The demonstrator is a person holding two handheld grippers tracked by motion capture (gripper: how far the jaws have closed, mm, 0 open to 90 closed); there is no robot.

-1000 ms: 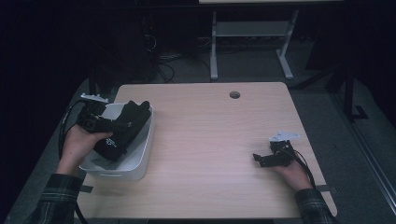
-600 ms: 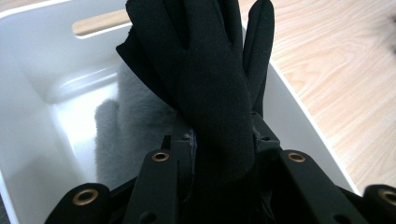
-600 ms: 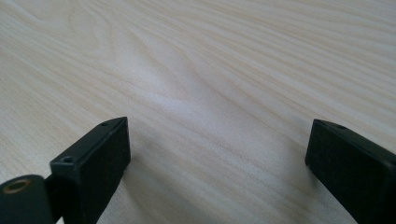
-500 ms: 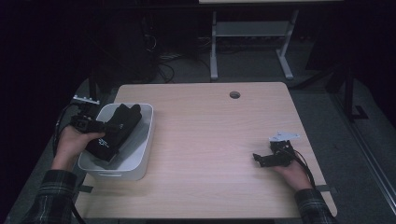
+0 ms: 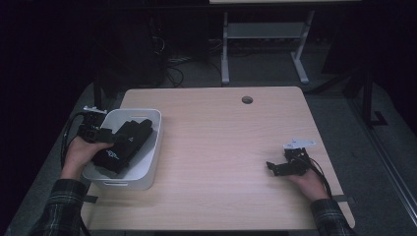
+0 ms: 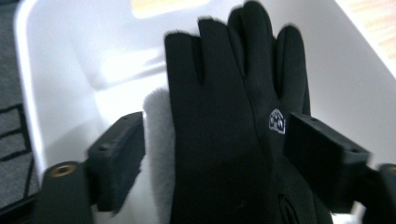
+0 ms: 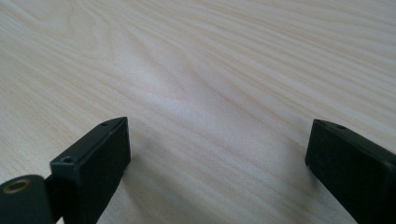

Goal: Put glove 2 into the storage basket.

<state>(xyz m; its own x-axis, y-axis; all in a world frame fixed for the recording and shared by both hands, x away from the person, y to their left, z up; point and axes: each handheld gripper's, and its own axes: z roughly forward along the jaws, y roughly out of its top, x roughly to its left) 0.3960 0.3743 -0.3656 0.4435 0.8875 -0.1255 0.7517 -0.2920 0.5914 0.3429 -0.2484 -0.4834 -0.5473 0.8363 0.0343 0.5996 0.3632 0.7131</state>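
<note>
Two grippers are in play, and only your left gripper [image 5: 105, 135] is at the work. It sits at the left side of the white bin [image 5: 152, 147], which stands on the left part of the table [image 5: 221, 147], and the black glove [image 5: 123, 145] lies inside that bin. In the left gripper view the jaws have just been opening: they now stand wide, one on each side of the glove [image 6: 229, 140], and neither pad looks to be pressing on the fabric. So the glove reads as released, resting on the bin [image 6: 70, 60] floor with a pale fleecy lining showing at its left edge.

Mind the glove's long axis. It runs straight away from the gripper [image 6: 212, 161], cuff end near the jaws and fingertips pointing toward the bin's far wall. In the high view that same line goes from the near-left of the bin toward its far-right corner. Any coming move, I judge, turns on this: the jaws straddle the glove across its width, so drawing back along that line toward the cuff should clear it without dragging the cloth.

Your right gripper [image 5: 282, 167] rests on the right side of the table, well apart from the bin. Its jaws are spread wide over bare wood [image 7: 210, 70] with nothing between them. The left hand [image 5: 81, 152] is by far the nearer to the glove.
</note>
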